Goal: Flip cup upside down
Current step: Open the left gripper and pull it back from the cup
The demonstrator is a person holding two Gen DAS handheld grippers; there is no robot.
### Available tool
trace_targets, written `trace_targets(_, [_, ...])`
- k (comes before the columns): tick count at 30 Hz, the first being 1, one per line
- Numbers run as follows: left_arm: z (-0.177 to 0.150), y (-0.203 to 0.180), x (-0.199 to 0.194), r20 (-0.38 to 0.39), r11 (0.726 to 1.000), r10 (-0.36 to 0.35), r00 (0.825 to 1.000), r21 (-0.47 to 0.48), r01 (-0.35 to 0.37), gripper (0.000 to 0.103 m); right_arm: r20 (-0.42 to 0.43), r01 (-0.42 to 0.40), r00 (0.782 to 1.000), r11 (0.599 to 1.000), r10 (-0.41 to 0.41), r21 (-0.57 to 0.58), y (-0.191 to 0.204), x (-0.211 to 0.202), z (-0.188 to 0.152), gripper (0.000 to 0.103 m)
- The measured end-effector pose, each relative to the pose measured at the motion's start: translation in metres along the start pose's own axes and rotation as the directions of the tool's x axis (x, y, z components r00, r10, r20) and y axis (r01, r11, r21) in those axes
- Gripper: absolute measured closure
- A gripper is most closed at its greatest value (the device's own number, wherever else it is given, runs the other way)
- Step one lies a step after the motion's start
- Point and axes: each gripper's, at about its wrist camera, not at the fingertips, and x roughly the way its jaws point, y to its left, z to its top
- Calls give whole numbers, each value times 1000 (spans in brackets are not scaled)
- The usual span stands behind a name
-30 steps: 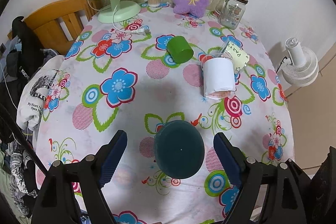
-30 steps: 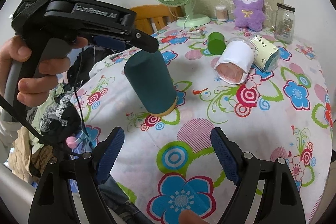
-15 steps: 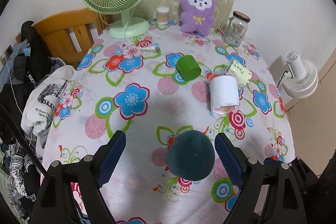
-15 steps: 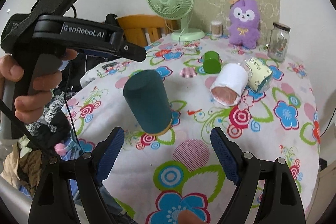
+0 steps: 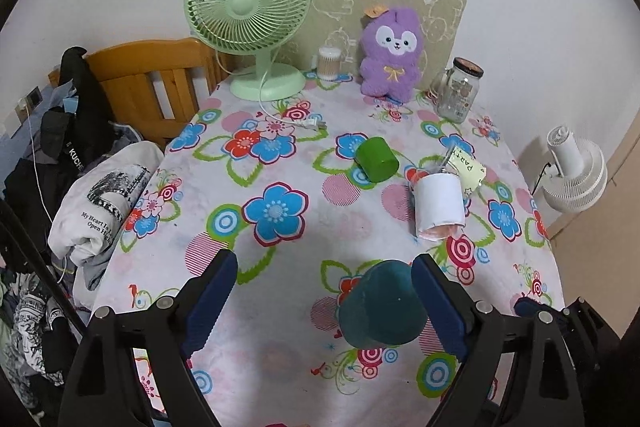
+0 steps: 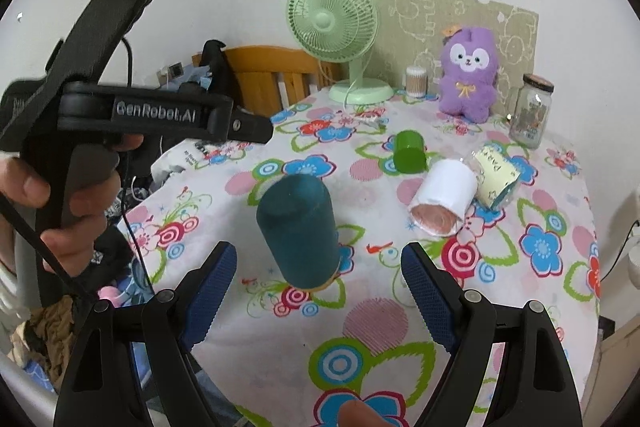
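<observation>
A dark teal cup point(image 5: 382, 307) point(image 6: 300, 229) stands upside down on the floral tablecloth point(image 5: 288, 163), closed base up and rim on the cloth. My left gripper point(image 5: 324, 301) is open and empty, pulled back above the table, with the cup just inside its right finger. My right gripper point(image 6: 318, 289) is open and empty, its fingers wide either side of the cup and in front of it, apart from it. The left gripper's body point(image 6: 120, 115) shows in a hand at the left of the right wrist view.
A green cup point(image 5: 376, 159), a white paper-wrapped cup point(image 5: 438, 205) and a clear cup with a yellow note point(image 5: 466, 166) lie on their sides mid-table. A green fan point(image 5: 256, 19), purple plush point(image 5: 390, 57) and glass jar point(image 5: 458, 89) stand at the back. Clothes point(image 5: 92, 203) pile left.
My left gripper has drawn back and up from the teal cup, which now sits lower and to the right in its view. The cup stays inverted on the cloth. The right gripper has retreated slightly.
</observation>
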Motion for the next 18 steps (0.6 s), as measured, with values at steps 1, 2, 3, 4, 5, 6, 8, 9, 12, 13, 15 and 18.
trace_targets(1, [-1,2,-1,8,1000,0,1000,-4,0,13,4,7,1000,1000,-7,0,1,-1,1,17])
trace_targets(2, [-2,4,-2,15,1000,0,1000,-6,0,13,12,26,1000,1000,-26,-4,3,-2,3,17])
trace_targets(3, [-3,5,-3,24,1000,0,1000,-10,0,13,20,43,999,999,-42,-9,5,-3,4,17])
trace_targets(4, [-4,7,-3,31,1000,1,1000,-13,0,12,29,58,998,998,-57,-11,6,-5,6,16])
trace_targets(5, [-5,8,-4,42,1000,1,999,-16,-1,12,37,67,997,998,-67,-12,8,-6,7,16])
trace_targets(6, [-5,9,-4,49,1000,2,999,-17,-1,12,43,71,997,997,-71,-11,7,-7,7,16])
trace_targets(8, [-6,12,-5,65,1000,3,998,-21,-1,11,57,77,995,997,-77,-4,9,-11,10,16])
trace_targets(9, [-7,13,-5,71,1000,2,997,-23,0,11,64,82,995,997,-82,-1,10,-12,11,15])
trace_targets(12, [-9,16,-6,95,1000,0,995,-28,2,11,95,105,990,994,-106,14,11,-18,14,15])
trace_targets(13, [-10,18,-6,104,1000,3,995,-30,0,11,108,114,987,993,-115,22,12,-20,15,14])
trace_targets(15, [-12,20,-7,119,1000,6,993,-31,-3,10,129,122,984,992,-126,38,12,-23,16,14])
trace_targets(18, [-16,24,-8,147,1000,14,989,-29,-10,9,159,132,977,989,-140,60,13,-28,19,14])
